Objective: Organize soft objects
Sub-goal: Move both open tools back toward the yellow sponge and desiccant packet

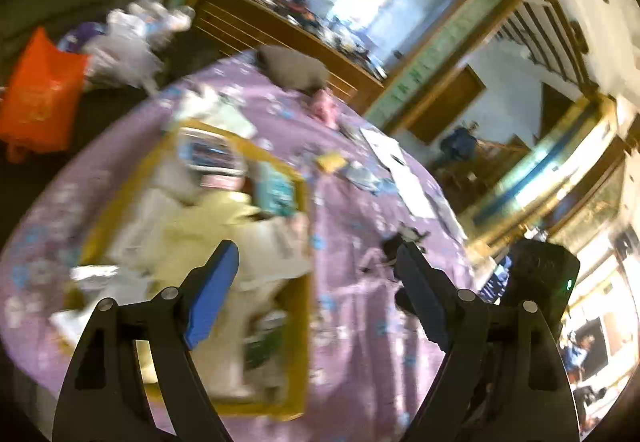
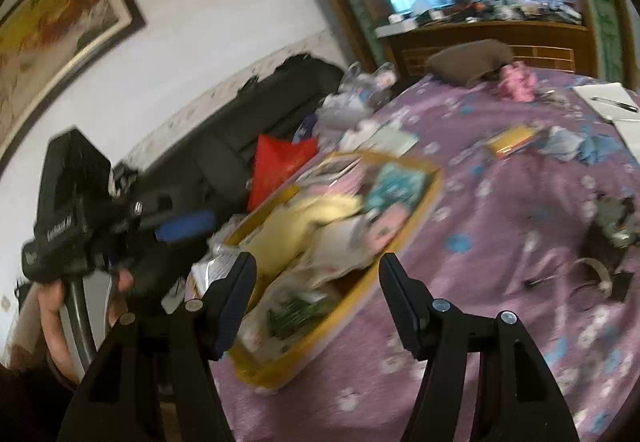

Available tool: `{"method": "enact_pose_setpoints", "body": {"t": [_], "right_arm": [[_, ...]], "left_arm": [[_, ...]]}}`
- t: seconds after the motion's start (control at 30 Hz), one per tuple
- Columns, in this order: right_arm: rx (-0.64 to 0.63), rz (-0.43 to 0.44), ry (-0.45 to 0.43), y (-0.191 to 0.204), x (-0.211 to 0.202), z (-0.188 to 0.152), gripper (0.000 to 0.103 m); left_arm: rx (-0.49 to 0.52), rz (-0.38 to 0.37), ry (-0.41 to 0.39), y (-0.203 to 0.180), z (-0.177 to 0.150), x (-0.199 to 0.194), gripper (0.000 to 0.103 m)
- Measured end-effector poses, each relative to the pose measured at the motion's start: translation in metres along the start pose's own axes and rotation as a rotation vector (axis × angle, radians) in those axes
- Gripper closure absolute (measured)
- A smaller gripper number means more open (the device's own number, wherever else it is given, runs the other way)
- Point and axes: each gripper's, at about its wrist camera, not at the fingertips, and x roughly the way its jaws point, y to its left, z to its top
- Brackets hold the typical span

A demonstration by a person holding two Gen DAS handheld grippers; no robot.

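One yellow tray (image 2: 430, 181), one brown cushion (image 2: 468, 61), two claws

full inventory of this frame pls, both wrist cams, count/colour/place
tray: 1, yellow rim, on the table's near left, piled with soft packets
cloth: 1, pale yellow, in the tray
tablecloth: 1, purple with flowers, covers the table
cushion: 1, brown, far edge of the table
pink toy: 1, pink, right of the cushion
yellow packet: 1, yellow, mid table
paper: white sheets, far right of the table, pen on top
red bag: 1, red-orange, on the dark sofa left of the table
painting: 1, dark frame, on the wall
left tongs: open, empty, over the tray edge
right tongs: open, empty, over the tray's near end
hand: 1, grips the left handle
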Motion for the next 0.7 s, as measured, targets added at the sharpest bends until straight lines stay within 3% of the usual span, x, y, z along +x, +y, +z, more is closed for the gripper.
{"method": "enact_pose_setpoints", "body": {"t": [0.1,0.27,0.4,0.57,0.67,0.7], "right_arm": [[0.037,-0.019,-0.028,-0.026,-0.016,0.015,0.039],[0.047,-0.079,-0.058,-0.067,-0.036,0.044,0.030],[0.080,-0.165,-0.104,-0.110,-0.047,0.062,0.030],[0.204,-0.230,-0.154,-0.169,-0.051,0.059,0.030],[0.184,-0.376,-0.156,-0.180,-0.053,0.056,0.030],[0.187,-0.375,-0.164,-0.183,-0.058,0.056,0.030]], "left_arm": [[0.087,0.016,0.059,-0.032,0.005,0.033,0.021],[0.234,0.054,0.128,-0.079,0.007,0.082,0.021],[0.276,0.139,0.180,-0.094,0.017,0.125,0.021],[0.248,0.133,0.231,-0.092,0.030,0.166,0.021],[0.251,0.123,0.251,-0.092,0.037,0.188,0.021],[0.247,0.132,0.255,-0.092,0.040,0.195,0.021]]}}
